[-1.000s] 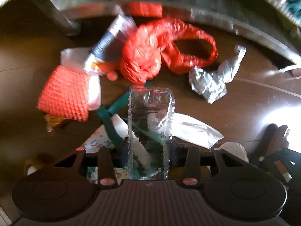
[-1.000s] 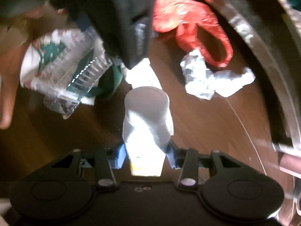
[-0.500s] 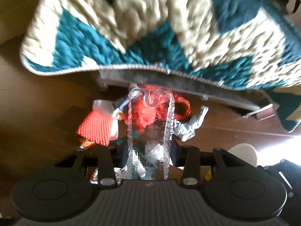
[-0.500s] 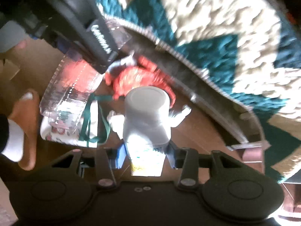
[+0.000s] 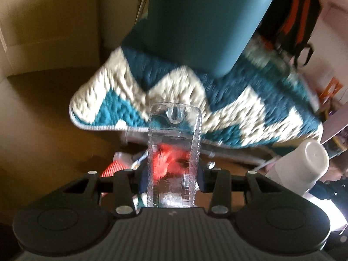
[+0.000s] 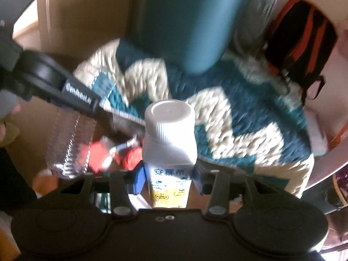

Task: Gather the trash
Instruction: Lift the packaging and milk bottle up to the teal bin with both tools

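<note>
My left gripper is shut on a clear plastic blister pack that stands up between its blue pads. My right gripper is shut on a white bottle with a ribbed white cap and a yellow-and-blue label. That bottle also shows at the right edge of the left wrist view. The left gripper's arm and its clear pack cross the left of the right wrist view. Down on the brown floor lies red trash, blurred, also seen through the pack as red trash.
A teal and cream zigzag blanket covers a seat ahead, with a teal cushion above it. A black and orange backpack hangs at the upper right. A beige wall and cardboard fill the left. A person's hand is at the left edge.
Both grippers have risen well above the floor and tilted up, each keeping its item. The floor trash has shrunk to the bottom of view, and the blanket and cushion now fill the frames.
</note>
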Demonstrator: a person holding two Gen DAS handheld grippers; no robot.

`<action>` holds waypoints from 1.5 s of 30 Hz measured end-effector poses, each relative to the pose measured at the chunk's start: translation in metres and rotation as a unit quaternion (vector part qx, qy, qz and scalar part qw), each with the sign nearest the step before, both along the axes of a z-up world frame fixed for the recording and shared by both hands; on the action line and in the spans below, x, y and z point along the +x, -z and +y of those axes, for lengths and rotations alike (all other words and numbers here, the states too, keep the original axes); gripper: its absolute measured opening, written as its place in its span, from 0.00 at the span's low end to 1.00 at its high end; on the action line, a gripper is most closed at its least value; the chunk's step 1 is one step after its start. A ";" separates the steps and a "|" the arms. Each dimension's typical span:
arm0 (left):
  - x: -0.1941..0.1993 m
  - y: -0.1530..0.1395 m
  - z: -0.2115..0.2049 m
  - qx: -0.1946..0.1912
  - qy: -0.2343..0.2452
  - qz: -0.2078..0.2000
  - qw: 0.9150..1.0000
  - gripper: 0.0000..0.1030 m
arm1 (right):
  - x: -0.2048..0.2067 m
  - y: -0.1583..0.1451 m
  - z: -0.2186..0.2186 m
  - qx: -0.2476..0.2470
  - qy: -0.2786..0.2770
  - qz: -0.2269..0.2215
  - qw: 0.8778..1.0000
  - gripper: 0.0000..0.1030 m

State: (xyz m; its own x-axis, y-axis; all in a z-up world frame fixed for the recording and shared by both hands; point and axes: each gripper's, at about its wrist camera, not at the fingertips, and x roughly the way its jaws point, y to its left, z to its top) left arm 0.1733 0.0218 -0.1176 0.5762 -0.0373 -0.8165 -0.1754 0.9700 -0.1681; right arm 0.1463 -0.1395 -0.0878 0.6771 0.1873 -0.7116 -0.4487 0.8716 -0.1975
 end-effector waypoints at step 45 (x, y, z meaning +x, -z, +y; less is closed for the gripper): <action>0.204 -0.282 0.016 0.074 0.035 -0.230 0.970 0.41 | 0.210 -0.266 0.029 0.150 0.023 -0.176 0.973 0.41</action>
